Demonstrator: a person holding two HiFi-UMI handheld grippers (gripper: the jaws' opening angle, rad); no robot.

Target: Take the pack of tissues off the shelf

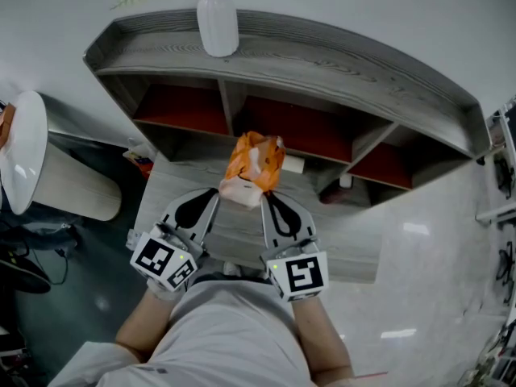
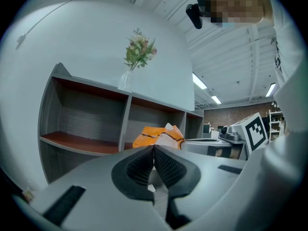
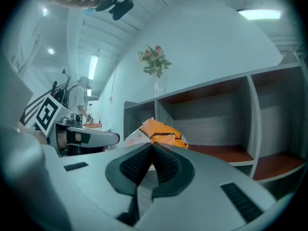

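The pack of tissues (image 1: 252,168) is orange with a white end, and it hangs in front of the grey shelf unit (image 1: 322,63), level with the middle red-backed compartment. My left gripper (image 1: 216,193) pinches its lower left edge, jaws closed together. At the lower right edge my right gripper (image 1: 264,198) is closed the same way. In the left gripper view the pack (image 2: 156,136) sits just past the shut tips of the left gripper (image 2: 154,149). The right gripper view shows the pack (image 3: 161,131) just beyond the right gripper (image 3: 152,146).
A white vase (image 1: 218,22) with flowers stands on the shelf top. A small white box (image 1: 292,164) and a bottle (image 1: 346,181) lie in the lower compartments. A white round table (image 1: 24,147) stands to the left. Pale floor stretches to the right.
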